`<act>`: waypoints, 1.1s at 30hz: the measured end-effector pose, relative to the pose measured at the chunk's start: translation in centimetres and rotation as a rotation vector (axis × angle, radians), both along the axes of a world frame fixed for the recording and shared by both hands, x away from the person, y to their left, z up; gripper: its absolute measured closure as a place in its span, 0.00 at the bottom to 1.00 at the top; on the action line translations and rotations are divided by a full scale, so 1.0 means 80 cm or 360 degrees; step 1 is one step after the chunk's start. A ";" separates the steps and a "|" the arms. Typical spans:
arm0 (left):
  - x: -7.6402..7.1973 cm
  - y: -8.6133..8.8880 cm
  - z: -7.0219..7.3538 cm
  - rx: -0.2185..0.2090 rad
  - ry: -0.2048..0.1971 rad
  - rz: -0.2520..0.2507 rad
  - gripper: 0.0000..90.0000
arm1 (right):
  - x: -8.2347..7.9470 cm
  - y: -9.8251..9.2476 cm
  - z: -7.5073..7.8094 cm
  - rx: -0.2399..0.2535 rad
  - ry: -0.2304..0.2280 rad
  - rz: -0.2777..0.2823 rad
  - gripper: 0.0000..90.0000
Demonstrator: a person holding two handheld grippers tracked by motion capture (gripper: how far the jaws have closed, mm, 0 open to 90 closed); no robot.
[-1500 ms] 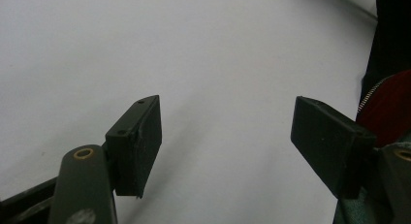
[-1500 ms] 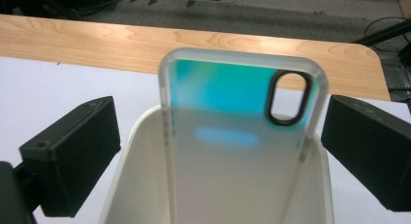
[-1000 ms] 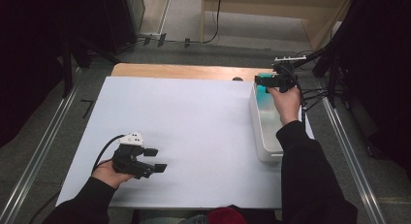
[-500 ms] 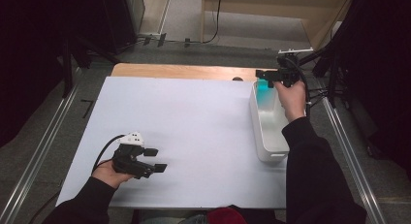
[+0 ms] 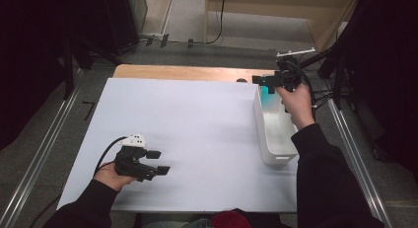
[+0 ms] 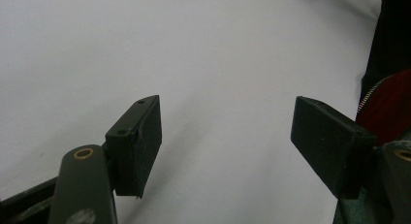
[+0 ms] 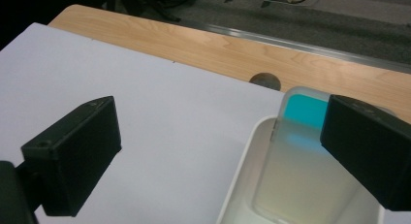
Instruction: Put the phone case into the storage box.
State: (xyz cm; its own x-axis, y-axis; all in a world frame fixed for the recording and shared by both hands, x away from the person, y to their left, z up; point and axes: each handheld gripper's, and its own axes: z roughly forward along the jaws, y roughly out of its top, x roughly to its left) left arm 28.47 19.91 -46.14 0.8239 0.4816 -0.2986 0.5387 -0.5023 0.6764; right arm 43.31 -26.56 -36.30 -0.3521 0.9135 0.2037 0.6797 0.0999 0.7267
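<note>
Above white bin [image 5: 272,139], open right tongs [image 5: 263,80]

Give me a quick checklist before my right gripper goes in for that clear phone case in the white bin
1. Right gripper jaws open with nothing between them: ok.
2. Phone case in sight, leaning against the far end wall of the white bin, its teal-tinted top above the rim: ok.
3. Right gripper lined up over the case: not ok; it hangs above the bin's far end, with the jaws reaching out past the left rim.
4. Room for a jaw between case and end wall: cannot tell.
5. Left gripper out of the way, open and low over the white sheet at the near left: ok.
</note>
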 end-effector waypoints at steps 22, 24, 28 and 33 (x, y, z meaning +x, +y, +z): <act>0.000 0.002 0.000 -0.0003 0.0002 0.0009 0.30 | -0.044 0.039 -0.011 -0.0032 0.0009 0.0221 0.08; 0.000 0.002 0.000 -0.0005 0.0006 0.0009 0.30 | -0.048 0.040 -0.012 -0.0033 0.0002 0.0215 0.08; 0.000 0.002 0.000 -0.0002 0.0007 0.0008 0.30 | -0.057 0.047 -0.015 -0.0035 -0.0004 0.0247 0.08; 0.000 0.002 0.000 -0.0001 0.0003 0.0009 0.30 | -0.068 0.055 -0.018 -0.0017 -0.0009 0.0298 0.08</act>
State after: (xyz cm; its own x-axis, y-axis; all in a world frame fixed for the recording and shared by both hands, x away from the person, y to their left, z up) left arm 28.46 20.08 -46.16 0.8208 0.4860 -0.3002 0.5426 -0.4990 0.6757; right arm 37.83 -22.13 -37.72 -0.5175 0.8339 0.1920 0.6444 0.2322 0.7286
